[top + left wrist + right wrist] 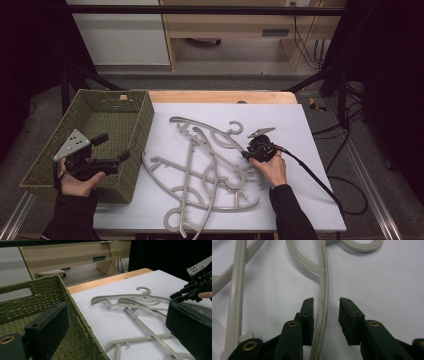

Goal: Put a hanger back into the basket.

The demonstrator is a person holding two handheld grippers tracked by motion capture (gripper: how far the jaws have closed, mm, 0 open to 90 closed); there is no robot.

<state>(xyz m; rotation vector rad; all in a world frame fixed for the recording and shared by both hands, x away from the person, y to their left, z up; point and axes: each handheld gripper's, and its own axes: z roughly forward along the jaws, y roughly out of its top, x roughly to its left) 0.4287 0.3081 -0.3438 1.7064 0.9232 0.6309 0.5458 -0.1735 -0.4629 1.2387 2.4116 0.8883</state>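
High view: pile of grey plastic hangers (205, 172) lies tangled on the white bench (310, 200), just right of the green woven basket (47, 165). Right gripper (248, 155) is down at the pile's right edge, on the hanger nearest it. Left gripper (114, 148) hovers over the basket's near corner, jaws spread, nothing between them. Right hand is clearly the nearer one.

Left gripper view: own jaws wide apart, basket rim (77, 315) below the left one, hangers (140, 302) ahead on the bench. Right gripper (178, 296) shows at far right, tip low at the hanger arms.

Right gripper view: a hanger bar (323, 312) runs straight between the jaws, long axis in line with them, away from the camera. It sits against the left pad (308, 317); right pad (348, 320) is off it, gap visible. So jaws part spread and straddling, not yet pinching. My read: closing should trap the bar; a slight shift would centre it.
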